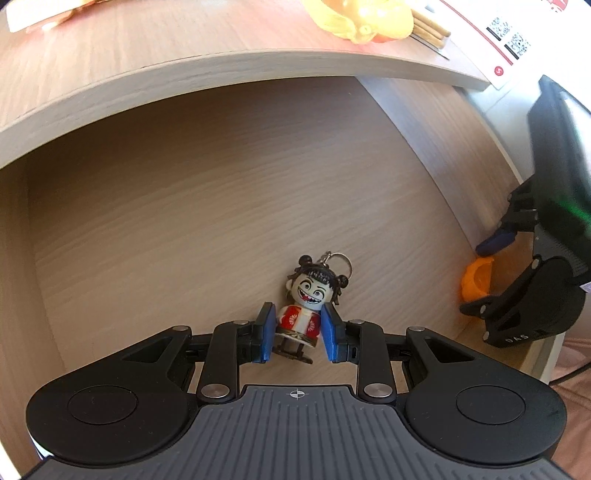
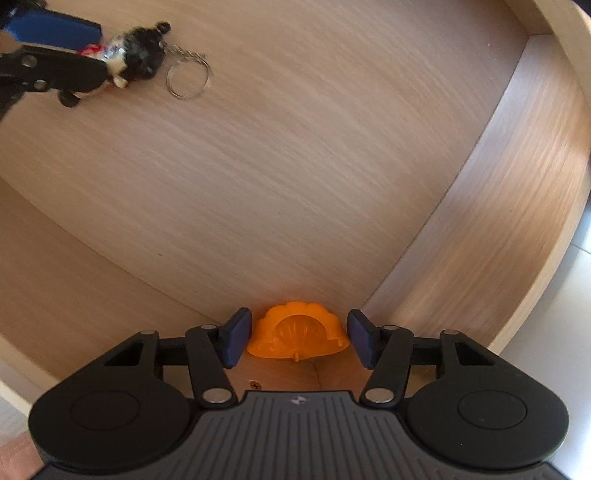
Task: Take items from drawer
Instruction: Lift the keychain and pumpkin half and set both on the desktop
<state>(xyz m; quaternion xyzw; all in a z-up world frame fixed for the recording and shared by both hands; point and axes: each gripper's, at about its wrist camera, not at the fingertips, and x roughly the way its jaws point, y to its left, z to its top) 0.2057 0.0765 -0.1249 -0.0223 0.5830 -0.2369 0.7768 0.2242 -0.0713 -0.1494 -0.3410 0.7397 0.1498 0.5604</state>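
Both cams ride on the grippers, aimed steeply down into the open drawer (image 1: pixel 221 206), close to its floor. Left wrist view faces the drawer's back under the tabletop edge (image 1: pixel 258 74); right wrist view faces a corner by the side wall (image 2: pixel 498 221). Shared: figurine keychain (image 1: pixel 312 295) (image 2: pixel 136 51), orange mould (image 1: pixel 476 275) (image 2: pixel 299 332), each other's gripper.

Matt wood-grain drawer floor (image 1: pixel 221 221); glossy plastic figurine keychain (image 1: pixel 308 295) with metal ring (image 2: pixel 188 79); beside the drawer wall, translucent orange plastic mould (image 2: pixel 297 338).

Yellow toy (image 1: pixel 364 16) — QR leaflet (image 1: pixel 495 40) on desktop.
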